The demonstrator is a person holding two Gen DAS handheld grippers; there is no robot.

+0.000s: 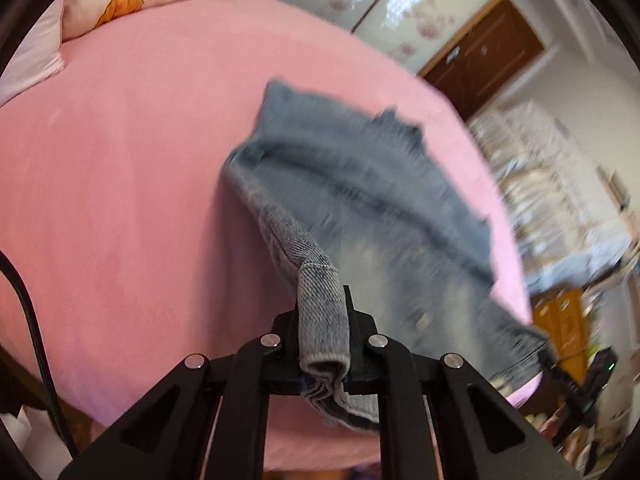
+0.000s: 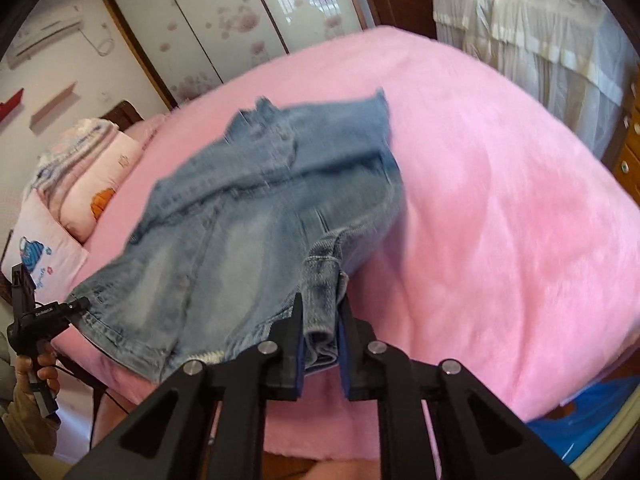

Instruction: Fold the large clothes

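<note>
Bed [image 2: 500, 200] under pink cover carried a blurred denim jacket [image 2: 248, 216] draped near its front edge, pillows [image 2: 80, 200] lay at its head end, and left claw [image 1: 324, 320] and right claw [image 2: 320, 320] each clamped a bunched denim hem between narrow jaws.

Home bedroom, as far as I can see. Landmark is the bed with the pink sheet [image 2: 500, 208]. At its head end I see stacked pillows [image 2: 86, 184] with cartoon prints. Behind the bed are sliding wardrobe doors [image 2: 224, 20] with a floral pattern, and a wall air conditioner [image 2: 44, 36] beside them. Lace curtains [image 2: 532, 36] hang past its far side.
</note>
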